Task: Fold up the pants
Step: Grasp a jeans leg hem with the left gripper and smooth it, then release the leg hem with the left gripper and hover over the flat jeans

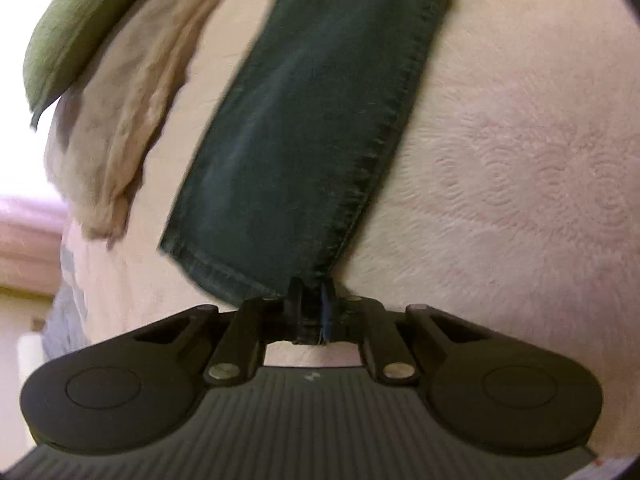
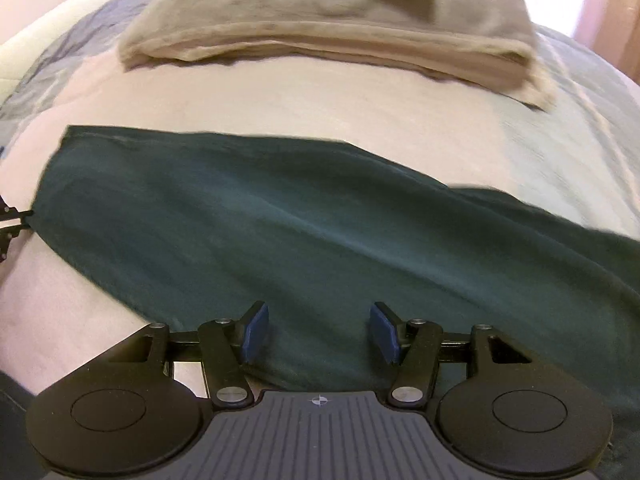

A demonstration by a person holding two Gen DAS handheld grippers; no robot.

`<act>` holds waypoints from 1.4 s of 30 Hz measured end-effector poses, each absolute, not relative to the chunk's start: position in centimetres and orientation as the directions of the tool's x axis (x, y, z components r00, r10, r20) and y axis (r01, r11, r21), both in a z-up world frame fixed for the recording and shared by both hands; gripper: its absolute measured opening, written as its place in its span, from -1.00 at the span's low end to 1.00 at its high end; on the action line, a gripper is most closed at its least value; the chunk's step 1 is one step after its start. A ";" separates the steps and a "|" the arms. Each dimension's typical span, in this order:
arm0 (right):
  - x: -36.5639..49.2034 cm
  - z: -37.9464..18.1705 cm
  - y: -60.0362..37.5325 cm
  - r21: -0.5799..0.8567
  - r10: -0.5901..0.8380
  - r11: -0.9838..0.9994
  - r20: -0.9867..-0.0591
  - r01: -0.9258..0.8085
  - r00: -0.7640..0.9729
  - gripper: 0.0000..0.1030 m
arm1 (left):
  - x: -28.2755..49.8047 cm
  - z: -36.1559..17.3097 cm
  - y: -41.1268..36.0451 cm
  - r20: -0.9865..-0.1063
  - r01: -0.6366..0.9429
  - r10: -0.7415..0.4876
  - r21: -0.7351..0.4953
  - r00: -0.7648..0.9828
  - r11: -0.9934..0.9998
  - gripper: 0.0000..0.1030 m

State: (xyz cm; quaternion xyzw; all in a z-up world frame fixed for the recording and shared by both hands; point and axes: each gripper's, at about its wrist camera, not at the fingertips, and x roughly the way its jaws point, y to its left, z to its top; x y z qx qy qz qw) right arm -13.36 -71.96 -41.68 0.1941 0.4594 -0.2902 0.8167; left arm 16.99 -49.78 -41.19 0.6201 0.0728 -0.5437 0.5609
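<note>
The dark teal pants lie stretched over a pale pink blanket. My left gripper is shut on the hem corner of a pant leg, at the stitched side seam. In the right wrist view the pants run across the frame from left to lower right. My right gripper is open, its blue pads spread just above the cloth's near edge, with nothing between them. The left gripper shows at the far left edge, at the hem.
A folded beige garment lies beyond the pants, with a green one on top of it. A light blue patterned cover spreads to the right. The bed's edge drops off at the left in the left wrist view.
</note>
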 end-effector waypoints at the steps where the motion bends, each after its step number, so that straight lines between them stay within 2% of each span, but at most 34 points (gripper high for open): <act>1: -12.7 -41.5 -71.8 0.061 -0.289 0.762 -0.859 0.644 0.423 0.04 | 17.3 -40.5 -49.1 -0.751 0.700 -0.528 0.619 0.396 -0.355 -0.86; 9: -12.2 -41.5 -71.5 0.097 -0.227 0.759 -0.888 0.644 0.401 0.07 | 16.6 -39.8 -48.3 -0.835 0.790 -0.425 0.506 0.348 -0.347 -0.86; 12: -15.0 -40.9 -72.3 0.099 -0.250 0.706 -0.892 0.701 0.377 0.09 | 17.2 -39.0 -48.2 -0.860 0.838 -0.352 0.472 0.370 -0.274 -0.79; 17: -22.9 -40.3 -74.4 0.092 -0.312 0.559 -0.898 0.824 0.312 0.12 | 16.7 -35.4 -47.4 -0.873 0.899 -0.308 0.425 0.378 -0.102 -0.75; 22: -31.3 -39.3 -74.3 0.181 -0.336 0.415 -0.880 0.891 0.335 0.13 | 10.5 -32.0 -46.7 -0.887 0.933 -0.315 0.360 0.337 -0.017 -0.64; 27: -36.6 -38.9 -72.7 0.176 -0.307 0.408 -0.898 0.896 0.316 0.14 | 3.1 -31.0 -45.7 -0.909 0.957 -0.305 0.289 0.283 0.027 -0.56; 29: -38.4 -38.9 -71.6 0.185 -0.282 0.400 -0.907 0.898 0.313 0.14 | 0.4 -31.2 -44.8 -0.920 0.960 -0.278 0.277 0.276 0.039 -0.48; 37: -40.8 -39.5 -65.4 0.208 -0.187 0.439 -0.930 0.874 0.316 0.15 | -4.1 -32.6 -38.2 -0.950 0.957 -0.154 0.251 0.273 0.146 -0.39; 39: -40.3 -39.5 -63.8 0.209 -0.189 0.449 -0.928 0.869 0.321 0.15 | -3.8 -32.8 -36.5 -0.947 0.948 -0.144 0.262 0.288 0.179 -0.32; 41: -39.6 -39.5 -62.1 0.211 -0.198 0.445 -0.925 0.870 0.326 0.15 | -2.6 -33.1 -34.9 -0.946 0.941 -0.149 0.252 0.289 0.226 -0.10; 42: -39.3 -39.5 -61.1 0.210 -0.203 0.441 -0.924 0.872 0.325 0.15 | -1.9 -33.2 -34.2 -0.941 0.934 -0.159 0.254 0.298 0.250 -0.06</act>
